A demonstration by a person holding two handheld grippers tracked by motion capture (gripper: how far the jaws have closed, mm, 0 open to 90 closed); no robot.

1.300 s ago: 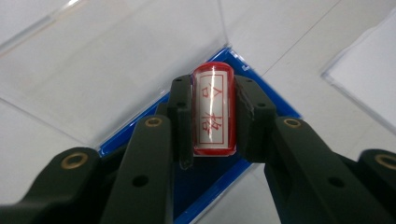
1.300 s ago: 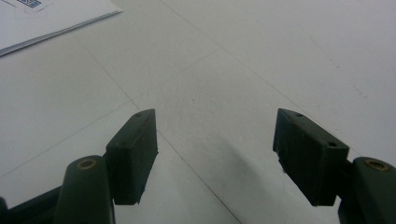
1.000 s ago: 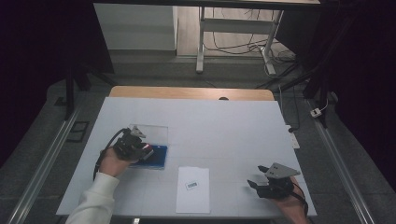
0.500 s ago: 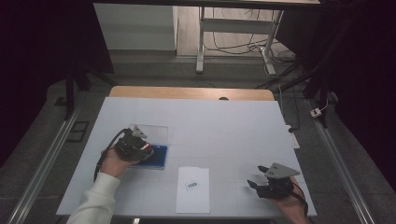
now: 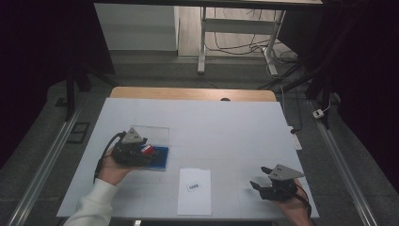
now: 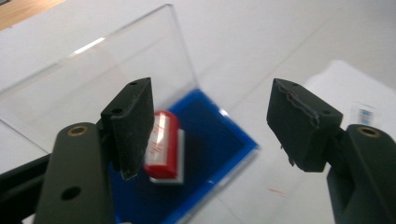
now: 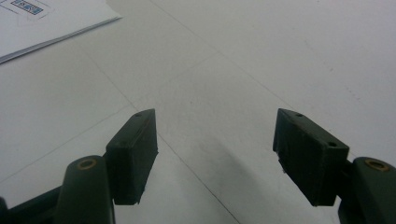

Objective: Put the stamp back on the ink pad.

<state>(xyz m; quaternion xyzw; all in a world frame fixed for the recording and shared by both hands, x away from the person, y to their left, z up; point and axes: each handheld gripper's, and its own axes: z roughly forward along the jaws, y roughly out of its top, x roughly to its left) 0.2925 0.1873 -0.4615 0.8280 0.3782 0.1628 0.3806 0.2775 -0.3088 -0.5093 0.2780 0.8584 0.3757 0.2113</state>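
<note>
Nearest the person, the right gripper [image 5: 264, 183] sits low over the bottom right of the white table [image 5: 226, 122], held in a hand at the table's near edge. Its jaws stand wide apart with nothing between them; the right gripper view looks past them at bare tabletop.

A little farther in, near the middle of the near edge, lies a sheet of paper [image 5: 194, 191] with a small printed label [image 5: 193, 187] on it. It is well apart from both grippers.

To the left and a bit farther still, the left gripper [image 6: 210, 121] hovers over a blue tray [image 6: 219, 149]. Its jaws have just been opening and now stand apart. A small red and white block [image 6: 163, 140], perhaps a stamp, lies on the tray; in the left gripper view it sits just beside the left jaw's pad, and I cannot tell whether they still touch. The other pad is well clear of it.

Behind the tray, a clear plastic lid [image 6: 93, 79] rises tilted from the tray's far edge.

Beyond the white surface, a strip of wooden tabletop [image 5: 188, 93] shows along the far side.
</note>
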